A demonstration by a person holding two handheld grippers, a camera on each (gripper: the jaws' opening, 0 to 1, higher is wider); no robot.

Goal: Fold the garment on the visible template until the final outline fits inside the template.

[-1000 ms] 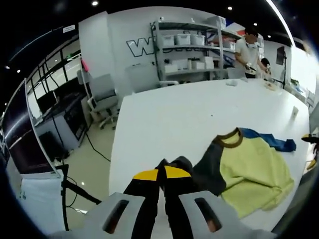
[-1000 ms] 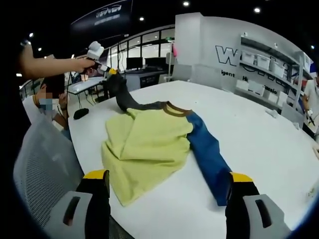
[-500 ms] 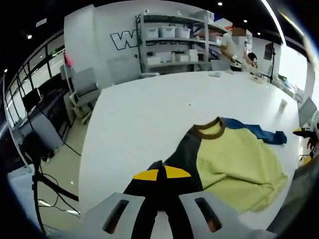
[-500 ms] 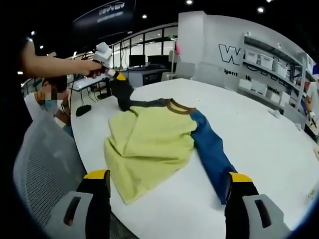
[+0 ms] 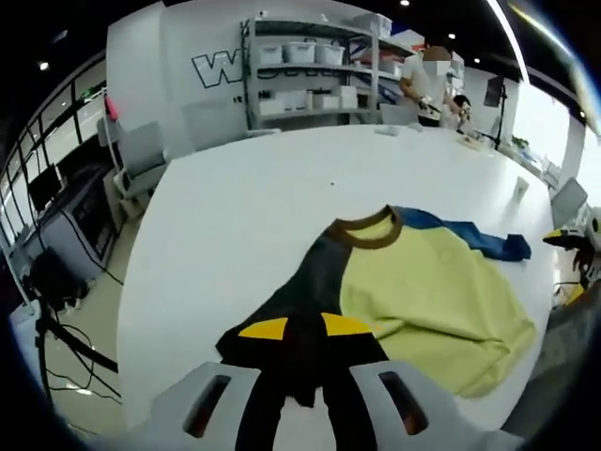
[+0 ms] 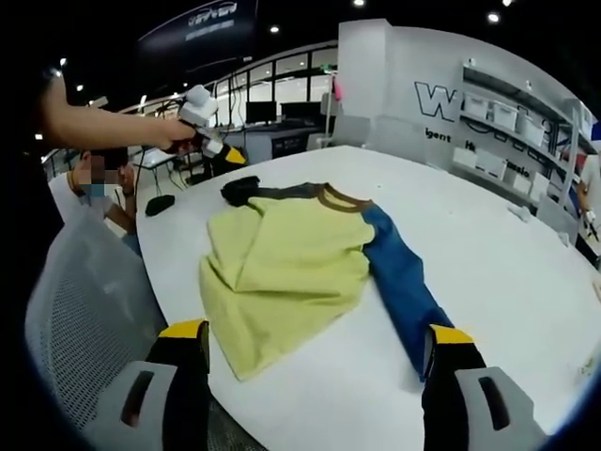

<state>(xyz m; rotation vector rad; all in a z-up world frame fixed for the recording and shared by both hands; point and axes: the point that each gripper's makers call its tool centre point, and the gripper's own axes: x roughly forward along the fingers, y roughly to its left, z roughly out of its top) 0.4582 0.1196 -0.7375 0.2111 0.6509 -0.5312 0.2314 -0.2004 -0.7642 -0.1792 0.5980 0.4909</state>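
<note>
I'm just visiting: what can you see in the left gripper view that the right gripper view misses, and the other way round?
Left gripper view: the left tongs up close, the garment's dark sleeve running in between their jaws, plus floor cables beside the table. Right gripper view: the open right tongs, a hand holding the left tongs seen from outside, and a mesh chair back. Both: the yellow-green garment with its blue sleeve on the white table, and the wall shelving.
</note>
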